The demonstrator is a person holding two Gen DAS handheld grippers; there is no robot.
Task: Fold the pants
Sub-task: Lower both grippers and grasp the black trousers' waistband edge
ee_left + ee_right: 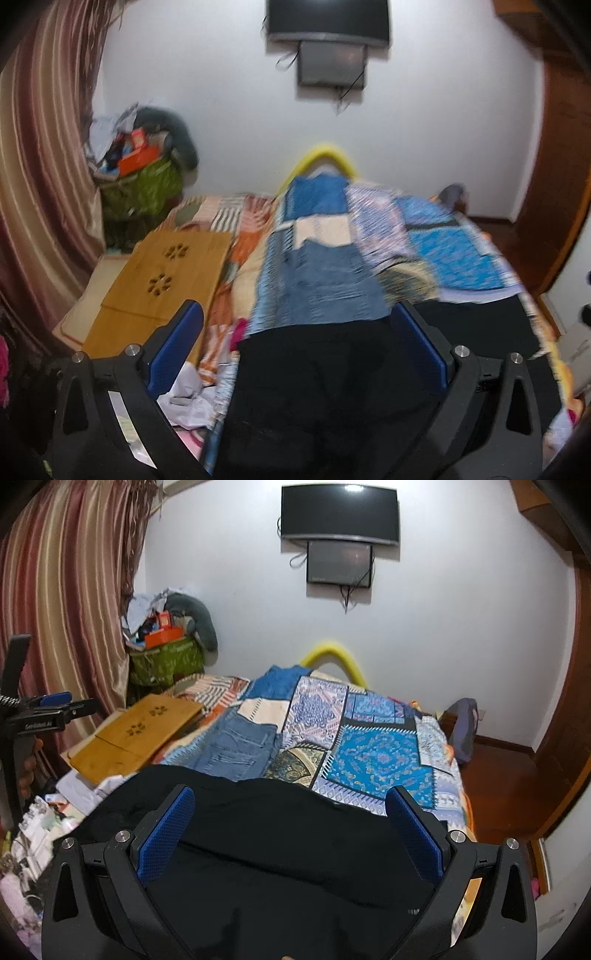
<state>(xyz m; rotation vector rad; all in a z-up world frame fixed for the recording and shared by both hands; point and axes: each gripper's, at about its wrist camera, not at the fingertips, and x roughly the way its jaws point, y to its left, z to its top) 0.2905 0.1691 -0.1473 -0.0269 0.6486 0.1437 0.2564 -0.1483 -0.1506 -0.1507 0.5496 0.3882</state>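
Black pants (280,849) spread flat on bed (384,760), ready for folding. Left hand-held gripper (295,332) and right hand-held gripper (290,814) both released, jaws straddling the cloth beneath.

Two pants (258,849), two screens (340,513), one board (136,731).

Both claws: left claw (295,354) & right claw (290,834) had matte black plastic frames w/ textured blue finger pads (166,834), silver round screws (457,836).
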